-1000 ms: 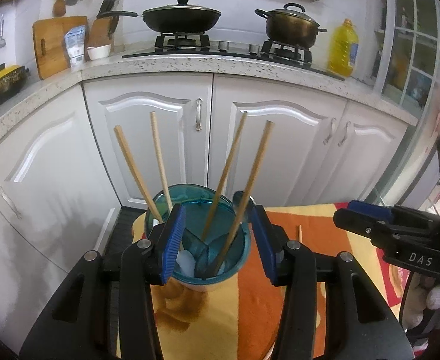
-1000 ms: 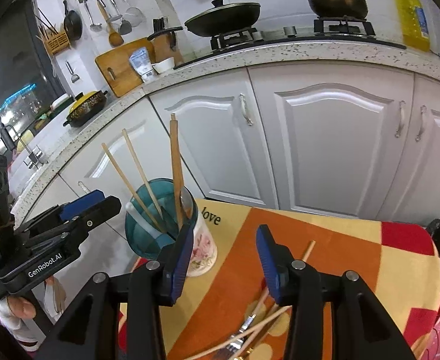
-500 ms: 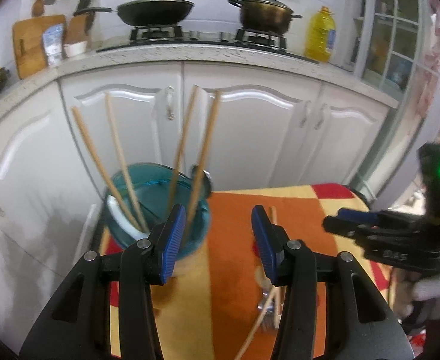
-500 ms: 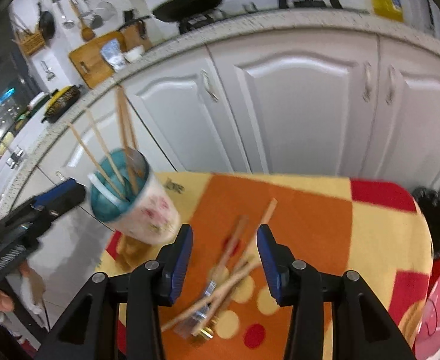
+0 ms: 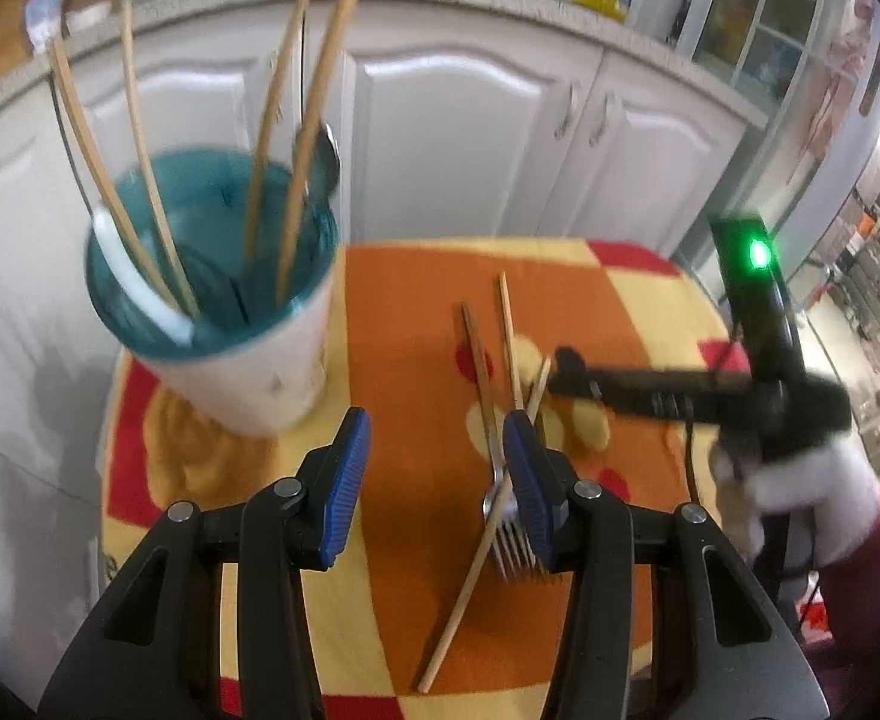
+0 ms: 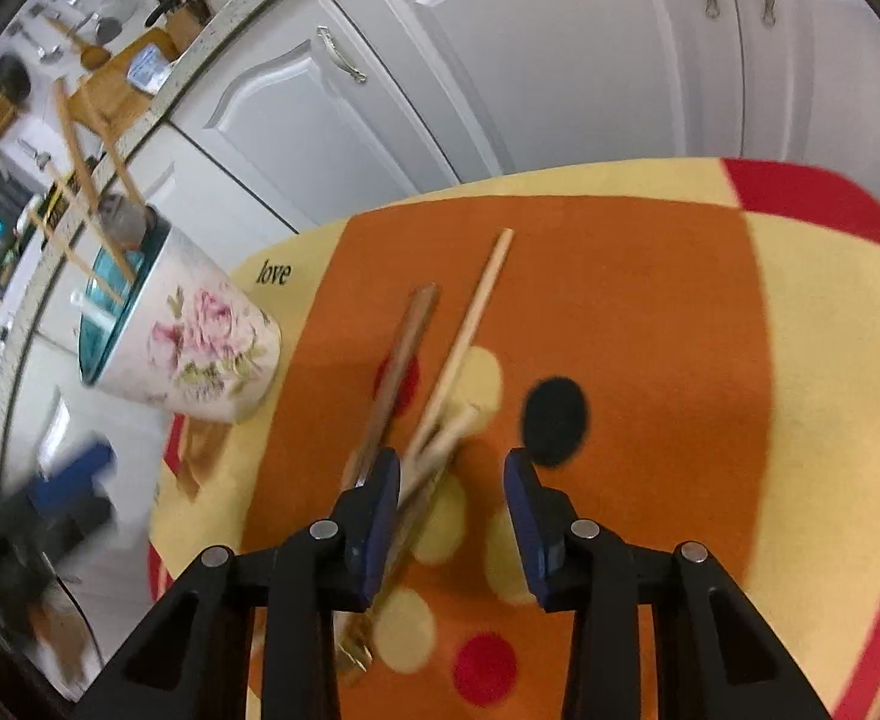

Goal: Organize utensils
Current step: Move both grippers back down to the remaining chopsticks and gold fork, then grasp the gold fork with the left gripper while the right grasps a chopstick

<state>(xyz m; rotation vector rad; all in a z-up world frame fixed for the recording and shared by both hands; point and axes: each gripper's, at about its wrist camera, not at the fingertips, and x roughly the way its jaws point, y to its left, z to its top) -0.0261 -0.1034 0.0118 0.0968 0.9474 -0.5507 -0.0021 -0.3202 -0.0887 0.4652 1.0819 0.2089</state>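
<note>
Two chopsticks point(image 6: 470, 324) lie just beside the closing, empty right fingers point(image 6: 380, 498); left fingers point(image 5: 344, 480) wide, empty.

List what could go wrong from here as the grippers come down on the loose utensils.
1. The loose chopsticks and fork lie crossed, so the right gripper, now closing with nothing pinched yet, may catch several or scatter them.
2. The holder stands at the table's edge; the left gripper could bump it.

White cup point(image 6: 200, 348) with pink roses, teal inside; orange, yellow and red dotted cloth point(image 6: 650, 312); blue-padded black right gripper point(image 6: 452, 498); pale wooden chopsticks point(image 6: 470, 324).
</note>
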